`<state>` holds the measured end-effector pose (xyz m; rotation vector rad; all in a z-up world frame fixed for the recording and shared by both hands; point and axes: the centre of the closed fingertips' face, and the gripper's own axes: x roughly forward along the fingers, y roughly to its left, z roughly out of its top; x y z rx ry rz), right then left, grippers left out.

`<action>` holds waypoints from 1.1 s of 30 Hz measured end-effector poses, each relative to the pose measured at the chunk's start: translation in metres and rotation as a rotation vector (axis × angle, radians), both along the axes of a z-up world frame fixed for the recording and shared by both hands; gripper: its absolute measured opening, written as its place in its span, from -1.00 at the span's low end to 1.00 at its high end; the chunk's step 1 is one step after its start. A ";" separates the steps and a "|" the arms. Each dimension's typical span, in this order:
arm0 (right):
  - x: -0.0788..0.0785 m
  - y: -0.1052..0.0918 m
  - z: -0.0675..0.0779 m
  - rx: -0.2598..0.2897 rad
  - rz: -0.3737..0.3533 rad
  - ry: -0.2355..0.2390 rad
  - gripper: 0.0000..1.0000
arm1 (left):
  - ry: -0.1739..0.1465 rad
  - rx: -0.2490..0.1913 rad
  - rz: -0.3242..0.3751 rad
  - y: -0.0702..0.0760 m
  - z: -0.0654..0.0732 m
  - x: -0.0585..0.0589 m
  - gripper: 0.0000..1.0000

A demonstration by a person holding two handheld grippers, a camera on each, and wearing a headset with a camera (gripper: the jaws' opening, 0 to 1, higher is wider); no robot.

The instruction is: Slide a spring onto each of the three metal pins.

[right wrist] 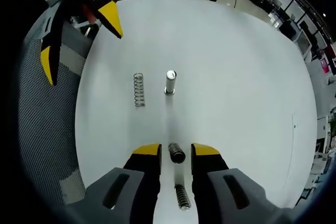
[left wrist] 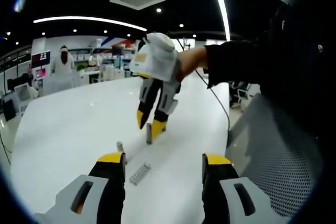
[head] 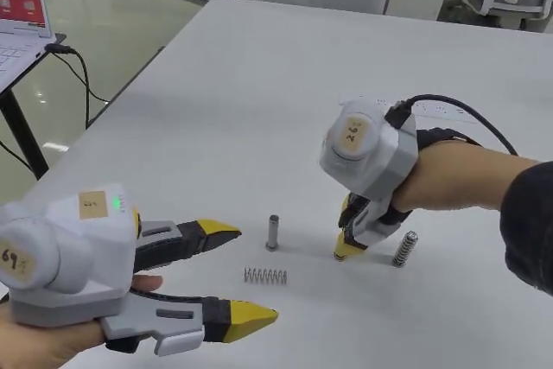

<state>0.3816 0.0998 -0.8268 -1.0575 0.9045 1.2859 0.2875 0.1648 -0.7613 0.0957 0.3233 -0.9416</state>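
Left claw (head: 235,274) gapes wide with nothing in it, tips aimed toward the bare pin (head: 273,232) standing upright on the white counter (head: 259,110). A loose spring (head: 264,276) lies flat just beside that pin, on the left claw's side. Past the pin, the right claw (right wrist: 176,149) points down, jaws narrowly parted around a second pin (right wrist: 177,155) that looks spring-wrapped, with no clear pinch. A third pin (head: 404,249), wearing its spring, stands farther off.

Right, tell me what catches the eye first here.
The right tool points down at the white table, its tips either side of a pin wearing a spring. Nearby a bare pin stands upright with a loose spring lying flat beside it. The left tool hangs open, yellow tips aimed at them.
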 end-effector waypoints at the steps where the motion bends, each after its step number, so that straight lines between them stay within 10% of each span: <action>1: -0.001 0.001 0.002 -0.001 0.004 -0.003 -0.61 | 0.000 0.001 -0.001 0.000 0.000 0.000 0.08; 14: -0.028 0.034 0.011 0.059 0.073 0.031 -0.63 | -0.002 0.008 -0.003 0.000 -0.001 0.000 0.07; 33: -0.054 0.059 -0.029 0.041 0.127 0.090 -0.78 | 0.002 0.021 -0.007 0.001 -0.004 -0.001 0.06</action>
